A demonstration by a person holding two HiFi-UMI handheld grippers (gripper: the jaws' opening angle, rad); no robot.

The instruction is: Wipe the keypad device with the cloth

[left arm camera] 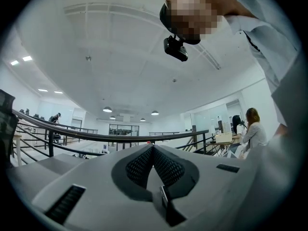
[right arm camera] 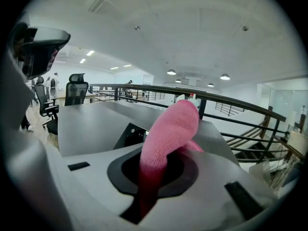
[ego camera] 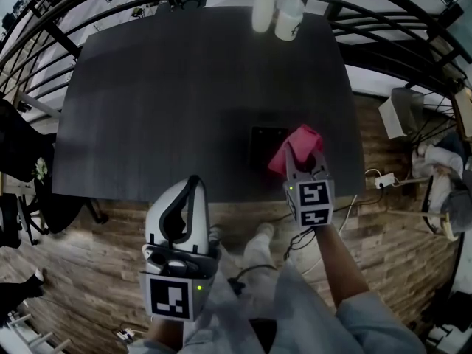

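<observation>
Pink cloth [ego camera: 296,144] pinched at the table's near edge.
Head view: the right gripper [ego camera: 304,161] holds it beside the keypad device [ego camera: 265,147]; open dark table [ego camera: 162,102] runs to bottles [ego camera: 279,9] at the far edge. Left gripper view: the left gripper [left arm camera: 153,148] is pressed together, empty, over a railing [left arm camera: 96,136]. Right gripper view: the jaws clamp the cloth.

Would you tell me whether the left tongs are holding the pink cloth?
No, the cloth is clamped in the right tongs; the left tongs are shut and empty.
</observation>
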